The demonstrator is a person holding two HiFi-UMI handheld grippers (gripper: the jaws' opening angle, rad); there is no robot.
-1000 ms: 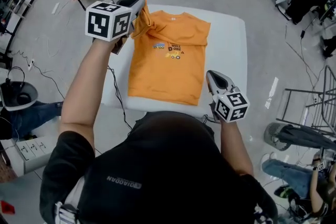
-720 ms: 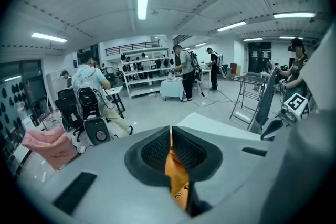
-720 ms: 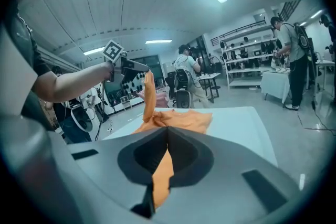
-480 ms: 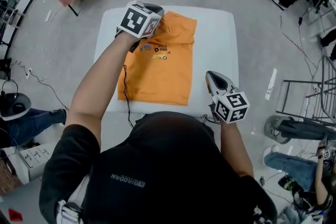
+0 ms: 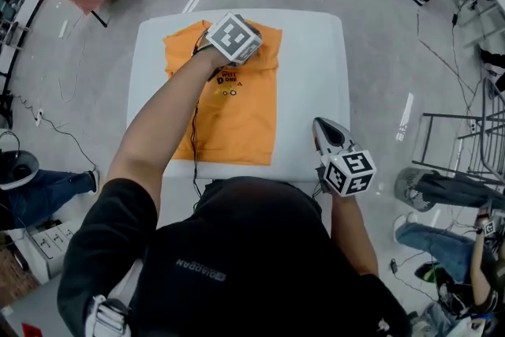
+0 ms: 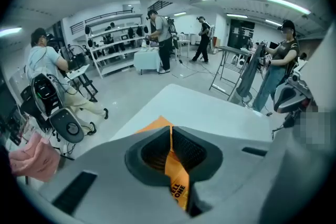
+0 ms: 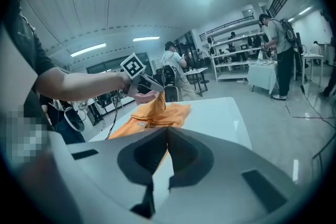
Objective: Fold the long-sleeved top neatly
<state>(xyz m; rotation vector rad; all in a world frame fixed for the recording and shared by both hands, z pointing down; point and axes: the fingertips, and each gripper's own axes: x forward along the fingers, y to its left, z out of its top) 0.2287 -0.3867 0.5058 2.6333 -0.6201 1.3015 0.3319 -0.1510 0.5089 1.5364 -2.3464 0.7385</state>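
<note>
Left gripper (image 6: 170,136) is being pressed shut on a fold of the orange long-sleeved top (image 5: 237,114), near the far end of the garment, and that fold is being pulled up into a peak while the rest is lying flat on the white bench (image 5: 316,67). Right gripper (image 7: 167,136) is being held over the bench's near right part, beside the top, jaws pressed together on nothing

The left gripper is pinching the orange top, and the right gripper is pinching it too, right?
Not quite. The left gripper does pinch the orange top, but the right gripper is shut on nothing, off to the top's side. The right gripper view shows it empty.
</note>
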